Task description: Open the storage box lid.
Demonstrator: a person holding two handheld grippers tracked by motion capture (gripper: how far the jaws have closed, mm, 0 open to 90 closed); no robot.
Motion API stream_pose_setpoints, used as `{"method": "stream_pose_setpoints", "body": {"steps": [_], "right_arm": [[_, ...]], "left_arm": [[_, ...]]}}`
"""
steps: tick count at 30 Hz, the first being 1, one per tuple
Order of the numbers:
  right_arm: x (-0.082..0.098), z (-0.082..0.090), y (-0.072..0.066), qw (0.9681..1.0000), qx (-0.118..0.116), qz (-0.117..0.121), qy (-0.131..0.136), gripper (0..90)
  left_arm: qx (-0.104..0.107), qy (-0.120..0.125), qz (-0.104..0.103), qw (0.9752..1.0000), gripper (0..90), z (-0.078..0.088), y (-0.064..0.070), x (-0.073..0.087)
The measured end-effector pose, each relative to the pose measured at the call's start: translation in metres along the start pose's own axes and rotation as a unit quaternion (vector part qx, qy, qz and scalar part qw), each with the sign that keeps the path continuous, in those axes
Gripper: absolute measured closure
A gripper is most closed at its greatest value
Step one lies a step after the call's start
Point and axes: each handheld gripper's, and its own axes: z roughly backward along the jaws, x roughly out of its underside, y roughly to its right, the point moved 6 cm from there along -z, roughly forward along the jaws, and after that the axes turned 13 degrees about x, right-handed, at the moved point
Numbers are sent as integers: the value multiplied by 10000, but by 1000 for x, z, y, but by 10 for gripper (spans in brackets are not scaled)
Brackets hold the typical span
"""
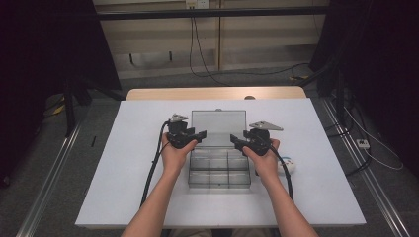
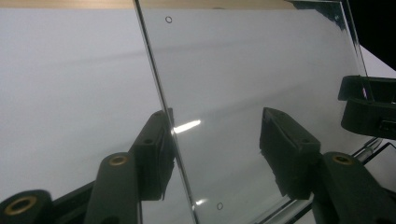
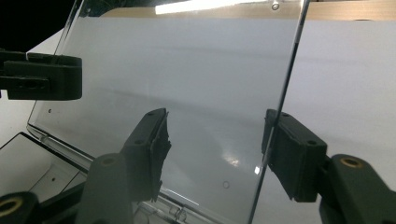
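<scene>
Here both forearms reach forward over the white table [image 1: 123,163], the left gripper [image 1: 197,137] and right gripper [image 1: 236,142] flanking the upright clear lid [image 1: 218,127] of the compartment box [image 1: 219,171]; each pair of jaws stands partly open, straddling a lid edge without pressing it

No text, label, brand, number or sign could be read in any of the views.
</scene>
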Motion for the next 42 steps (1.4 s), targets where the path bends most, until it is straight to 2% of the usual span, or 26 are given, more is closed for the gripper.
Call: {"method": "stream_pose_setpoints", "body": {"steps": [11, 16, 42], "right_arm": [[1, -2, 0, 10000, 26, 9, -36, 387], [2, -3, 0, 10000, 42, 19, -80, 372], [6, -5, 0, 9997, 85, -120, -205, 342]], "left_arm": [[-31, -68, 33, 10000, 433, -2, 0, 2], [-30, -89, 112, 9999, 415, -4, -1, 4], [-125, -228, 232, 9994, 371, -7, -2, 8]]}}
